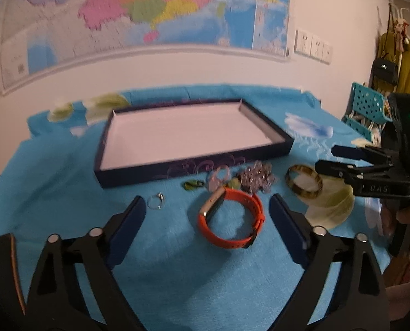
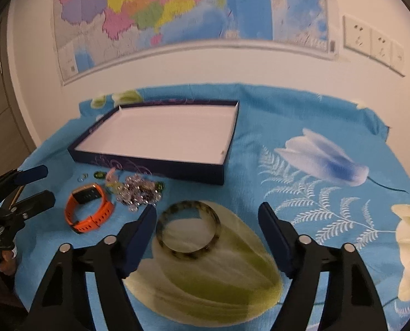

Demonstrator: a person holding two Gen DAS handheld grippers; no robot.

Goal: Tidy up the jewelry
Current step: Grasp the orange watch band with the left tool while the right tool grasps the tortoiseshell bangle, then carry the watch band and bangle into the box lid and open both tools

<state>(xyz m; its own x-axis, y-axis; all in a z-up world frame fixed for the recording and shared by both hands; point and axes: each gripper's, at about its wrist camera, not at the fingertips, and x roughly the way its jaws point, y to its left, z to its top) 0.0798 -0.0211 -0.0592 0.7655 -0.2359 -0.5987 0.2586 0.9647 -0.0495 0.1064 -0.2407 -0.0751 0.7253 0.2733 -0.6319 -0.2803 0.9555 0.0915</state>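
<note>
A shallow dark tray with a white floor stands on the blue cloth. In front of it lie an orange watch, a heap of clear beads, a mottled bangle, a small ring and a green pendant. My left gripper is open, with the watch just ahead between its fingers, untouched. My right gripper is open above the bangle, its pads clear of it.
The flowered blue cloth covers the table up to a white wall with a map and sockets. A teal perforated basket stands at the right edge, with a coat and a black bag hanging behind it.
</note>
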